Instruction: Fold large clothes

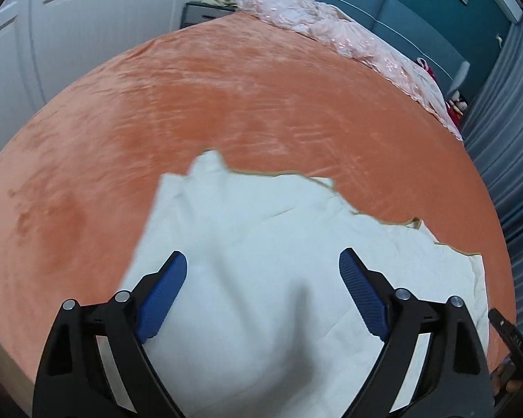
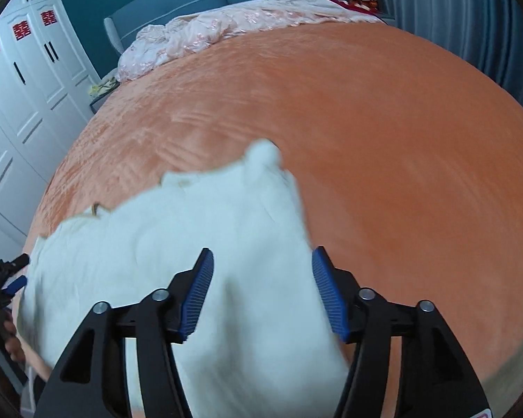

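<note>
**White garment lies on orange bed as both grippers stand open above it**

A large white cloth garment lies spread and rumpled on the near part of a bed covered by an orange plush blanket, its far edge ragged and trimmed with a thin tan border. The left hand-held gripper, black-framed with blue ribbed pads, hangs over the garment with its jaws set wide; nothing is caught between them, and the white fabric shows below the gap. The right hand-held gripper is likewise open, though less wide, over the garment's right-hand edge, where the white cloth meets the orange blanket. No fabric is pinched between its pads. Motion blur softens the cloth in both views, so whether a fold already lies in it is hard to say.

In the right wrist view, the left gripper appears at the far left edge, with a person's fingers wrapped around its handle. At the head of the bed sits a crumpled pale pink quilt against a teal padded headboard. White panelled wardrobe doors stand along one side, and grey pleated curtains hang on the other.
</note>
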Action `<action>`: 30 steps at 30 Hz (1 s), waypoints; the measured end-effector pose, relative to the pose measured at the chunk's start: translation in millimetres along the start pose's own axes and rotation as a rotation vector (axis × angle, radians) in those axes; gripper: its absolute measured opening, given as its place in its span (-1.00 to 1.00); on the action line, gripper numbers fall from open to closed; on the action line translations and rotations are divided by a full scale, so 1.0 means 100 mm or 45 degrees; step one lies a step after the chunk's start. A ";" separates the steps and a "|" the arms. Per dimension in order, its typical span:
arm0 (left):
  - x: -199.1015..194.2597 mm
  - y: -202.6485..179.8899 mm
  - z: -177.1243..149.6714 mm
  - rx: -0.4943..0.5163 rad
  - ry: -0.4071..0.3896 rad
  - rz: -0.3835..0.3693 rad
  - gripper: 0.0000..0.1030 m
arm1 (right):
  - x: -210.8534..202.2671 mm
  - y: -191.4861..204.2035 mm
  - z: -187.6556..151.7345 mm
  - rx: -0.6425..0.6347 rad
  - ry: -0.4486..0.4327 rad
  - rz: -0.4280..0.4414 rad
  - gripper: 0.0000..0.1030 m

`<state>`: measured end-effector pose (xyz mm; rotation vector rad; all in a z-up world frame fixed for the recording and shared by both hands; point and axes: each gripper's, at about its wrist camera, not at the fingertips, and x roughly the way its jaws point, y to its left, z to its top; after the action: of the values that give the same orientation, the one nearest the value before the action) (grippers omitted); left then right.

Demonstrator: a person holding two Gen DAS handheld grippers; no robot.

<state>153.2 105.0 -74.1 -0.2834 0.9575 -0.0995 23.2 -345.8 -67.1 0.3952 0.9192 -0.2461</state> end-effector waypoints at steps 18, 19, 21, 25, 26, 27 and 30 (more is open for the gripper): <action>-0.01 0.67 -0.68 -0.415 0.150 -0.044 0.25 | 0.18 -0.28 -0.79 0.557 0.119 0.205 -0.15; -0.06 0.66 -0.68 -0.405 0.152 -0.051 0.00 | 0.14 -0.25 -0.79 0.528 0.110 0.206 -0.41; -0.17 0.63 -0.68 -0.370 0.143 -0.070 -0.30 | 0.03 -0.19 -0.78 0.439 0.097 0.187 -0.63; -0.48 0.58 -0.74 -0.272 0.142 -0.087 -0.49 | -0.26 -0.12 -0.81 0.283 0.108 0.147 -0.71; -0.60 0.58 -0.77 -0.237 0.147 -0.083 -0.49 | -0.35 -0.11 -0.86 0.240 0.129 0.135 -0.71; -0.69 0.58 -0.81 -0.206 0.158 -0.080 -0.49 | -0.43 -0.10 -0.91 0.190 0.154 0.125 -0.71; -0.97 0.67 -1.03 -0.103 0.231 -0.060 -0.49 | -0.66 -0.11 -1.16 0.061 0.256 0.098 -0.62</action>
<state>10.5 169.1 -72.4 -0.3767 1.1364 -0.1312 -103.4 -302.9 -79.1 0.5053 1.0943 -0.1599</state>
